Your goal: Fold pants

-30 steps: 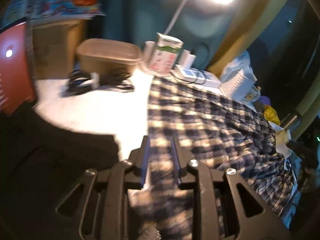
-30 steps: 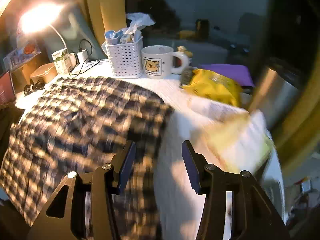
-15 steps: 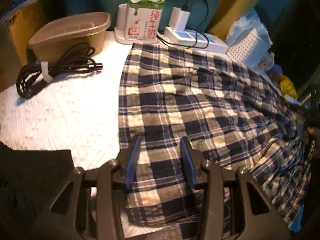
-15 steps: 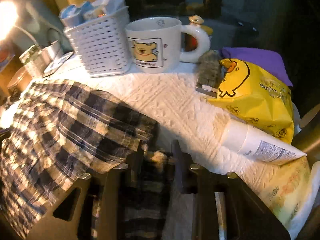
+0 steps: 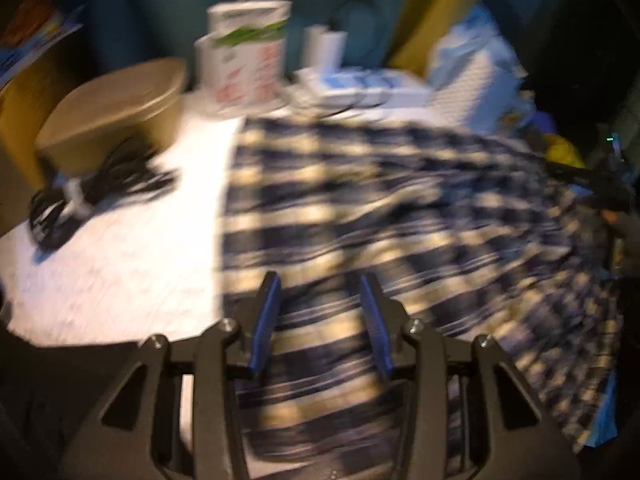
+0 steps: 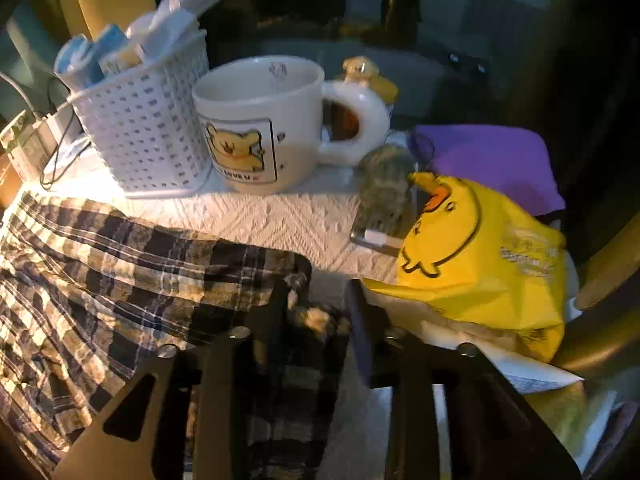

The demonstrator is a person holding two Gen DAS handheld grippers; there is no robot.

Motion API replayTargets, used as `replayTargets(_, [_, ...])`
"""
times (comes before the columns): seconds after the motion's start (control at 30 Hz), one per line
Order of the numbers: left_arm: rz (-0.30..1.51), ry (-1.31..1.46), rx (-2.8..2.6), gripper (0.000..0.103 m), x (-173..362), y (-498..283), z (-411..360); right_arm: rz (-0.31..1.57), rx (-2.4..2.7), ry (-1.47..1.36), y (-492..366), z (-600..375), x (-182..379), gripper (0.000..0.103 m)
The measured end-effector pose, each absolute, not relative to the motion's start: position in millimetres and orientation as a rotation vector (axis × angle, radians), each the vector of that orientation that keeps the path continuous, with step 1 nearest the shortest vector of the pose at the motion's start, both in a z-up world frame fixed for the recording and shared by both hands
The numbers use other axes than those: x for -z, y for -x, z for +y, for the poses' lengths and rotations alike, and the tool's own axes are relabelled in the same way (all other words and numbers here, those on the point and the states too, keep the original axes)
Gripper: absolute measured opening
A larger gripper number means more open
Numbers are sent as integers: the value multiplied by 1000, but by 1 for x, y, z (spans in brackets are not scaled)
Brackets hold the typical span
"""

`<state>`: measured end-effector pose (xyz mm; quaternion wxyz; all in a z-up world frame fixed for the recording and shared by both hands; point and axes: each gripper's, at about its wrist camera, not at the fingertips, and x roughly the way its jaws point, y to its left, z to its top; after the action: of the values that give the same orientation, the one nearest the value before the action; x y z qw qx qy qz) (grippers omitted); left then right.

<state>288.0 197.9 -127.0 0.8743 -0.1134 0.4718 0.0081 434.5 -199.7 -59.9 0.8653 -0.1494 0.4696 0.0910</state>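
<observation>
The blue and cream plaid pants [image 5: 380, 200] lie spread over the white table cover [image 5: 120, 264]; the left wrist view is blurred. My left gripper [image 5: 322, 312] hovers over their near left part, its blue pads [image 5: 266, 320] apart with cloth lying below them, not pinched. In the right wrist view the pants [image 6: 120, 264] end in a bunched corner. My right gripper [image 6: 318, 300] straddles that bunch. Its jaws are opening, and the cloth sits loose between them, clear of the right finger.
A brown tub [image 5: 116, 120], a coiled black cable [image 5: 92, 192], a milk carton [image 5: 244, 56] and a power strip [image 5: 360, 88] line the far left. A white basket [image 6: 148, 128], a bear mug [image 6: 260, 128] and a yellow bag [image 6: 480, 256] crowd the right end.
The left jaws spread wider and the hand slid along the pants. The right gripper moved in toward the pants' corner, closed on it, then parted again.
</observation>
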Motion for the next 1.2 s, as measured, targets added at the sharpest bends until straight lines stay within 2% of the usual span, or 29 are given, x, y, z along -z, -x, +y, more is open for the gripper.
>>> replayTargets(0.03, [981,236,15,43,124,-292,191,966,-202,309,-429,-199,52,53])
replayTargets(0.07, [981,233,41,43,123,-297,185,943,-218,310,-422,-195,44,55])
replayTargets(0.23, [1031,216,79,43,136,-325,158,929,-443,339,-380,-147,27,55])
replayTargets(0.37, [1087,182,97,43,153,-329,139,1024,-622,417,-354,-95,61,55])
replayTargets(0.5, [1045,150,82,43,153,-317,136,1142,-647,545,-333,-76,103,56])
replayTargets(0.63, [1020,186,86,43,154,-300,144,1161,-630,548,-322,-84,100,56])
replayTargets(0.9, [1060,149,73,43,151,-277,143,1169,-613,574,-284,-113,91,56])
replayTargets(1.1, [1006,202,123,43,131,-291,137,1009,-646,489,-292,-96,57,56])
replayTargets(1.2, [1024,177,155,43,135,-300,124,1006,-722,489,-296,-67,62,56])
